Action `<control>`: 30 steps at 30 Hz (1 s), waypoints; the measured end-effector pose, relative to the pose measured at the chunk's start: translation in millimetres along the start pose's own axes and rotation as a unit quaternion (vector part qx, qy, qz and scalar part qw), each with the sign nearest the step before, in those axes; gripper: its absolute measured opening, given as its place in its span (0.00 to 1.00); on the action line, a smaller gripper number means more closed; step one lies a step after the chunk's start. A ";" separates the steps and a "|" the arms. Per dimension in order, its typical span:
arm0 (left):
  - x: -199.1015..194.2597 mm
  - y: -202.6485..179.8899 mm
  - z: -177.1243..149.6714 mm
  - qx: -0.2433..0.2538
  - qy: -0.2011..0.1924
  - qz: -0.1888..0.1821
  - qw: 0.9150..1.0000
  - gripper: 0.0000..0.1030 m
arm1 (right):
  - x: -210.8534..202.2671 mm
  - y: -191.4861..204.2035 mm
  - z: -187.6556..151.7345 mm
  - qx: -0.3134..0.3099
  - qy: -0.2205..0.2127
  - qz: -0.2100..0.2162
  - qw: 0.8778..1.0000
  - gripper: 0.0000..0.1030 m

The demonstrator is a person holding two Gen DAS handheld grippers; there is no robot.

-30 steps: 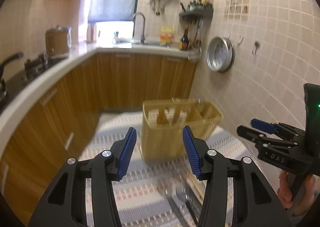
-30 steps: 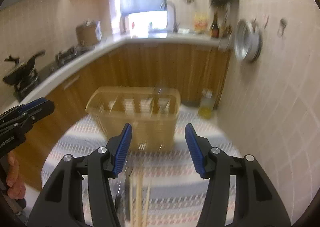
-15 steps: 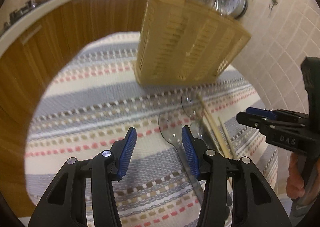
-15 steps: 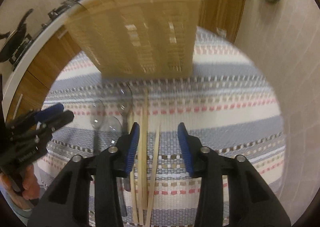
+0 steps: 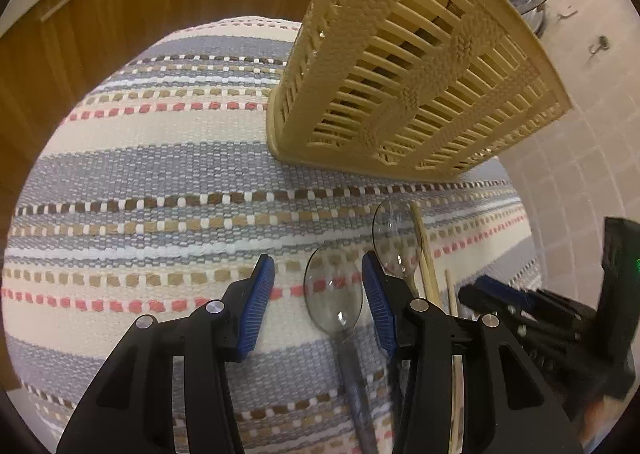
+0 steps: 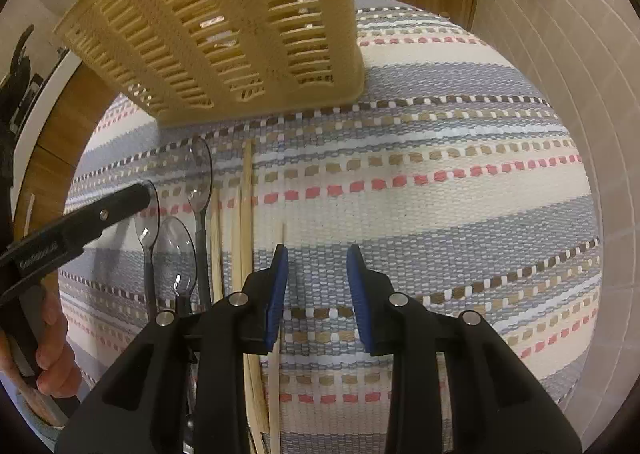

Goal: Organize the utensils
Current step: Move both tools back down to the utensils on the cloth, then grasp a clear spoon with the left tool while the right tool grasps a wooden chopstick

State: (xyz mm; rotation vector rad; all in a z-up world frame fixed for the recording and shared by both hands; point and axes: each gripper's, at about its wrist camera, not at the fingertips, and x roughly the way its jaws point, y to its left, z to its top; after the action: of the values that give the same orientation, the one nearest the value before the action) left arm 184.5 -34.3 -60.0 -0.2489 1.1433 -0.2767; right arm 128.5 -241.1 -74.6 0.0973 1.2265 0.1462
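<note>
Clear plastic spoons (image 6: pixel 176 254) and wooden chopsticks (image 6: pixel 246 214) lie just before the slatted basket (image 6: pixel 240 26). Left gripper (image 5: pixel 318 294) fingers apart astride one spoon; right gripper (image 6: pixel 316 286) closing, empty.

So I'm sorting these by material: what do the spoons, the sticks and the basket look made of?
Spoons: clear, glossy plastic by the look; the cloth's stripes show through the bowls.
Chopsticks: pale, matte wood or bamboo; which one is hard to tell.
Basket: tan moulded plastic, probably, with slatted walls and a woven-look texture.
</note>
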 end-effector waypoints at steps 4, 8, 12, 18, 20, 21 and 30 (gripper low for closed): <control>8.9 -14.2 7.6 0.005 0.004 0.012 1.000 0.42 | 4.0 4.9 4.7 -0.009 0.006 -0.006 1.000 0.27; 15.7 -27.9 6.0 0.019 0.002 0.037 0.999 0.39 | 5.0 5.8 5.0 -0.011 0.008 -0.008 1.000 0.27; 20.8 -41.2 -1.6 0.033 -0.009 0.076 0.997 0.37 | 2.5 2.3 2.1 -0.015 0.006 -0.014 1.000 0.27; 37.4 -67.1 -8.8 0.055 -0.032 0.131 0.989 0.29 | 0.2 0.3 -0.9 -0.015 0.009 -0.014 1.000 0.27; 41.3 -71.4 -9.9 0.053 -0.032 0.125 0.990 0.29 | 0.4 -0.7 -0.1 -0.015 0.011 -0.013 1.000 0.27; 41.2 -70.8 -9.5 0.052 -0.030 0.119 0.991 0.28 | 1.2 -0.3 0.4 -0.016 0.013 -0.011 1.000 0.27; 34.1 -51.1 -2.1 0.041 -0.016 0.051 0.998 0.28 | 2.1 1.3 7.7 -0.003 0.033 0.010 0.999 0.22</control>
State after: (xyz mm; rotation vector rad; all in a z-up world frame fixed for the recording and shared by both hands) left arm 191.3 -93.9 -72.9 -0.1215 1.1059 -0.2290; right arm 136.4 -239.5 -73.8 0.1005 1.2916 0.1724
